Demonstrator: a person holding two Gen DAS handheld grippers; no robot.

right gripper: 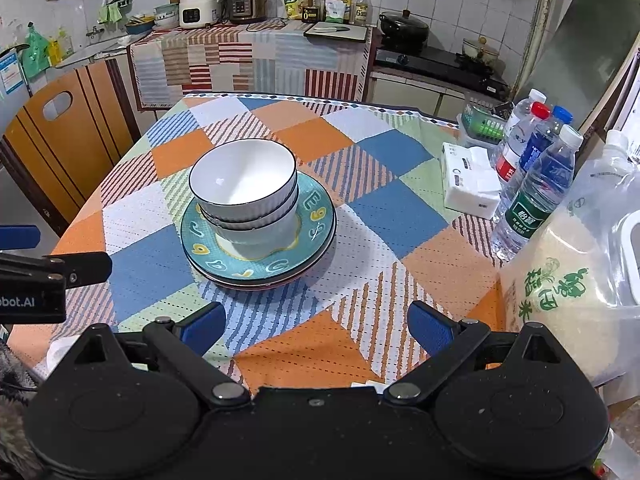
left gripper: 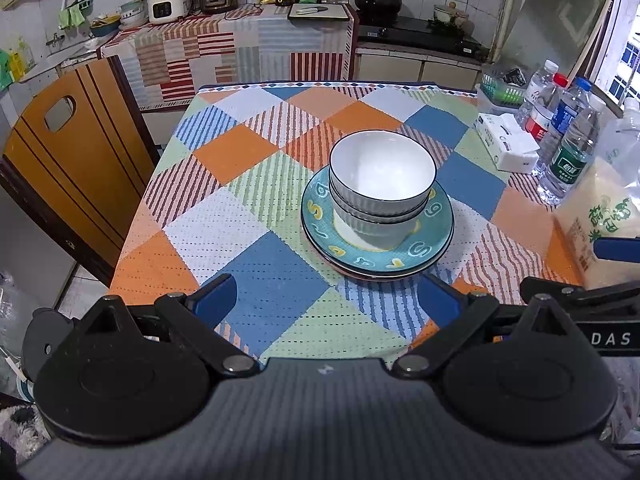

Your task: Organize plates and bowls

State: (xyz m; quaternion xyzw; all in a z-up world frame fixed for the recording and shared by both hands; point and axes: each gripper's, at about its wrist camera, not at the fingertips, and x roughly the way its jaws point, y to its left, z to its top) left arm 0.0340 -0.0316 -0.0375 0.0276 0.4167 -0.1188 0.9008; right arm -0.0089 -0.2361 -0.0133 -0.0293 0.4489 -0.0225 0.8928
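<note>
white bowls point(left gripper: 382, 172), teal lettered plate point(left gripper: 320, 216), checkered tablecloth point(left gripper: 248, 216)

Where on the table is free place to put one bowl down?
Free: the checked tablecloth left of the teal plate stack, toward the wooden chair, and the near strip before both tools. Crowded: the right edge, with water bottles, tissue pack, rice bag.

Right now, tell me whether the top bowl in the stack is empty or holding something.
Empty. The top bowl sits upright, nested in the bowl below it, and both wrist views show only its bare white inside.

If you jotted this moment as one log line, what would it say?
left gripper: open, empty | right gripper: open, empty | bowls: nested on plates | both grippers short of stack | table
</note>
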